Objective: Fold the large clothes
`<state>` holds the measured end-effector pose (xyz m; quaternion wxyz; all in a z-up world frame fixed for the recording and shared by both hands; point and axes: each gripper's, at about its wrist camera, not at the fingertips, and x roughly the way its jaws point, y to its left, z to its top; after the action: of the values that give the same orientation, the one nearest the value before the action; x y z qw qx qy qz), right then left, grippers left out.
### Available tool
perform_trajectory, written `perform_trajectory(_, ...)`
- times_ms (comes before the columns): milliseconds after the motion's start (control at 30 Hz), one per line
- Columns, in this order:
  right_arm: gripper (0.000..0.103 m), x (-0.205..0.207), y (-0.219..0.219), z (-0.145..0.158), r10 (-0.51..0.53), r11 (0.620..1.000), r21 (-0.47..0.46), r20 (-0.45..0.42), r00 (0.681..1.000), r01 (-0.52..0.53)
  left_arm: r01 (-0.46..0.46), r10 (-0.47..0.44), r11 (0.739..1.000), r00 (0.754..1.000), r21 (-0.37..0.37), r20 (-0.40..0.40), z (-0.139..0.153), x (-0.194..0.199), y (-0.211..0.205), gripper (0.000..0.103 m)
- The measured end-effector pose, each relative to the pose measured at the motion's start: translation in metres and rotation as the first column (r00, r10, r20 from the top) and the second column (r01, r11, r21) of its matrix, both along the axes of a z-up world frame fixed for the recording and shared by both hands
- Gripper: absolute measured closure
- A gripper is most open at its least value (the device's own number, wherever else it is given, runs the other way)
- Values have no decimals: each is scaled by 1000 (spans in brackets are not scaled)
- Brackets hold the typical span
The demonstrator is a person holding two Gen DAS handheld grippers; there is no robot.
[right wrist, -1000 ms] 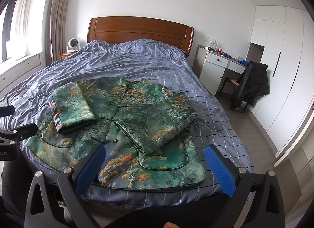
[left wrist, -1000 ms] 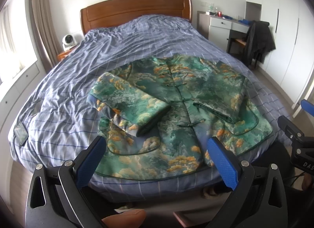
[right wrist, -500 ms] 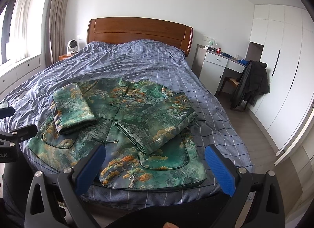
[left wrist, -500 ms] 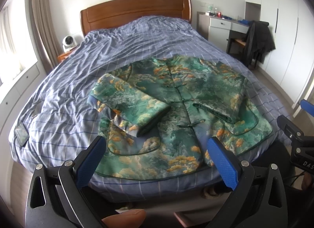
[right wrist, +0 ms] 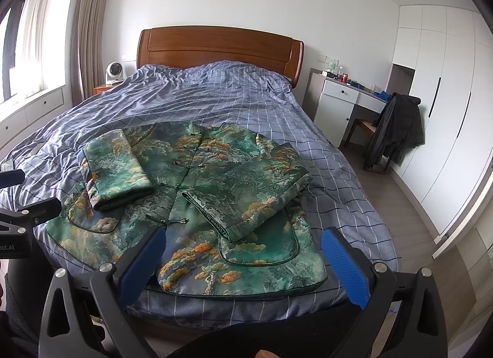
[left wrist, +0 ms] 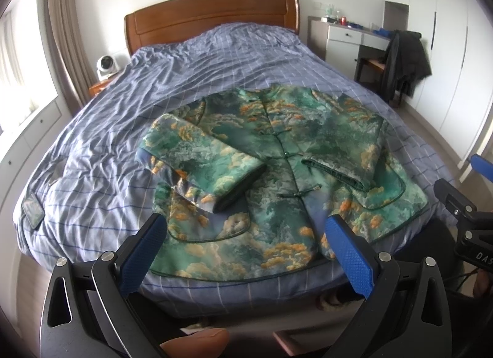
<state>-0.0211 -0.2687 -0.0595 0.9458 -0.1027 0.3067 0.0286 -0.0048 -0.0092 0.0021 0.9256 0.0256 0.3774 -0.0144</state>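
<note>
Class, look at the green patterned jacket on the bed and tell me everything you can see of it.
The jacket looks like padded brocade: green with orange and grey cloud-like motifs and dark green piping. It lies flat, front up, collar toward the headboard, hem at the near edge of the bed. Knot buttons close the middle seam. Both sleeves are folded inward across the chest, cuffs nearly meeting. Two rounded patch pockets sit low. Only the checked duvet touches it; both tongs hang open, short of it.

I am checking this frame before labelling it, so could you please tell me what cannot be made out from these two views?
- Jacket hem: in the left wrist view, partly covered by the left gripper; in the right wrist view by the right gripper.
- Items on the white desk: too small to identify in either view.
- Flat object at the bed's left edge: small and distorted in the left wrist view.
</note>
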Motion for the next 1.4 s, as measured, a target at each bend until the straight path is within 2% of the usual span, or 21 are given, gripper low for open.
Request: perform_trajectory(1400, 0, 5, 4, -12, 12, 1000, 17, -29, 1000, -12, -1, 1, 1000, 1000, 6, -1, -2, 0, -3, 1)
